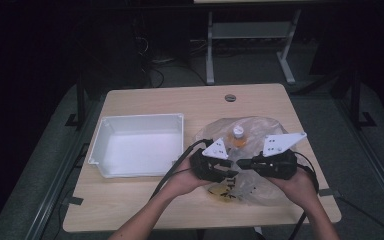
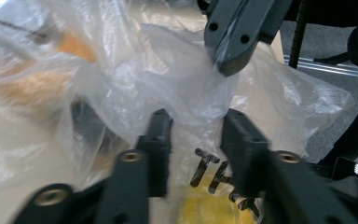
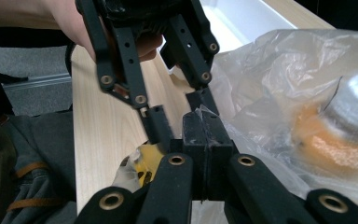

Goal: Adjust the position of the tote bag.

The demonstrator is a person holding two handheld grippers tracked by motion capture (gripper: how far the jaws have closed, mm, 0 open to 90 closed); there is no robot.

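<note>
R gripper point(image 3: 200, 126) pinches bag point(image 3: 279, 70); L gripper point(image 2: 193, 135) view: black lettering.

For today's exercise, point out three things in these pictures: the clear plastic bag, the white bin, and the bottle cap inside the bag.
clear plastic bag point(image 1: 260, 127), high view, its far top film.
white bin point(image 1: 142, 119), high view, its far wall.
bottle cap point(image 1: 238, 132), high view, its white top.

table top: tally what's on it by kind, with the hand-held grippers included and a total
clear crinkled plastic bag: 1
orange bottle with a white cap, inside the bag: 1
white rectangular plastic bin: 1
black hand-held gripper: 2, left and right, the right shut on the bag's plastic
total: 5
</note>
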